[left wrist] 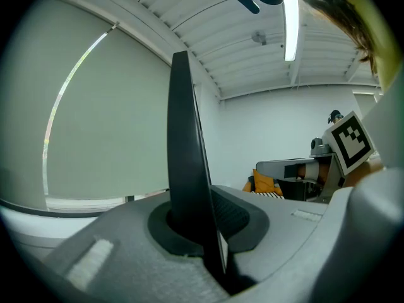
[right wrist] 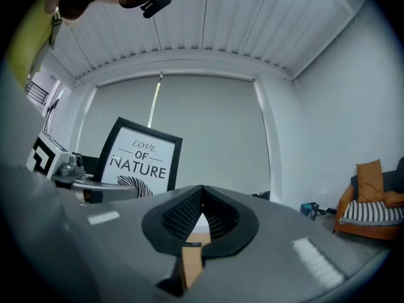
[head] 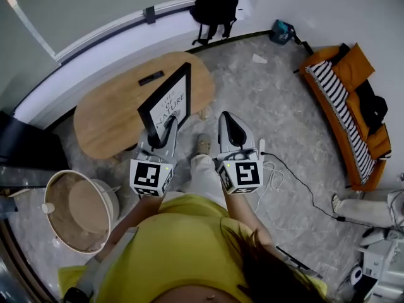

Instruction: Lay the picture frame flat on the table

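A black picture frame (head: pixel 167 98) with a white print reading "LOVE OF NATURE" stands upright near the front edge of an oval wooden table (head: pixel 113 115). My left gripper (head: pixel 165 129) is shut on the frame's lower edge. In the left gripper view the frame (left wrist: pixel 185 156) rises edge-on from between the jaws. My right gripper (head: pixel 229 126) hangs beside it to the right, off the table's edge, shut with nothing in it. The right gripper view shows the frame's (right wrist: pixel 140 160) printed face at the left, past the closed jaw tips (right wrist: pixel 202 201).
A small black remote (head: pixel 151 77) lies on the table behind the frame. A round basket (head: pixel 76 210) stands on the floor at the lower left. An orange sofa (head: pixel 344 109) with a striped cushion is at the right. Cables (head: pixel 297 185) trail across the floor. A black bag (head: pixel 214 14) leans on the far wall.
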`<action>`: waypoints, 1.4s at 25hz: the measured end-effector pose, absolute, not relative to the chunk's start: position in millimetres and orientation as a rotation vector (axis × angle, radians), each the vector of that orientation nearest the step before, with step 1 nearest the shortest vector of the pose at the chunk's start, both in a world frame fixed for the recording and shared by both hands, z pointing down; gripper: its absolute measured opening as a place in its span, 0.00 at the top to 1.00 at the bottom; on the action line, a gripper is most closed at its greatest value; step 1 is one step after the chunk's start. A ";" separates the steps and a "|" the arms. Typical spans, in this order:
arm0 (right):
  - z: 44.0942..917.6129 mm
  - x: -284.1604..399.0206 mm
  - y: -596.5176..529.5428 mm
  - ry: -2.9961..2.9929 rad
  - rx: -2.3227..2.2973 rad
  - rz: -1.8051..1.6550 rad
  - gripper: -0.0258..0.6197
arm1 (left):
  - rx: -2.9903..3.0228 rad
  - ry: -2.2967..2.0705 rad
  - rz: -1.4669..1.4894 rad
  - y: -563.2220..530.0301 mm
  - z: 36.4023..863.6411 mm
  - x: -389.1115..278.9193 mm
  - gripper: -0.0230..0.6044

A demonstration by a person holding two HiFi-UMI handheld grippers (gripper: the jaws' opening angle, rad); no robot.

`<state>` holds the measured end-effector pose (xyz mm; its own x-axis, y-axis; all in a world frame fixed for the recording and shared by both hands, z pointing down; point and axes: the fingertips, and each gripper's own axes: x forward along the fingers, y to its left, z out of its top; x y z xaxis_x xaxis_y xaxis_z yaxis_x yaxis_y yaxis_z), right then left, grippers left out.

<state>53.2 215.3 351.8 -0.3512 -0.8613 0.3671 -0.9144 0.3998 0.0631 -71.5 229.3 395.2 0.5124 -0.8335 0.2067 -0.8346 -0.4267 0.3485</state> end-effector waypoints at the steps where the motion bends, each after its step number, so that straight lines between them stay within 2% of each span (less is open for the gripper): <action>1: 355.4 57.4 195.0 -2.325 1.528 0.219 0.96 | 2.345 -1.378 0.007 209.9 398.2 -67.1 0.92; 14: 427.6 118.7 -28.2 -2.396 1.325 0.253 0.96 | 2.242 -1.488 0.000 -8.7 457.0 1.3 0.92; 22: 476.9 142.7 -129.2 -2.416 1.256 0.333 0.96 | 2.186 -1.533 0.038 -102.0 495.0 23.2 0.92; 35: 524.6 126.2 -180.7 -2.434 1.172 0.412 0.96 | 2.134 -1.476 0.061 -141.8 543.4 28.6 0.92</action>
<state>126.2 -180.7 524.6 -0.5647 -0.6726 0.4782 -0.7925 0.6037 -0.0867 28.6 -141.8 543.4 0.3993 -0.8550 0.3309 -0.8793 -0.2550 0.4022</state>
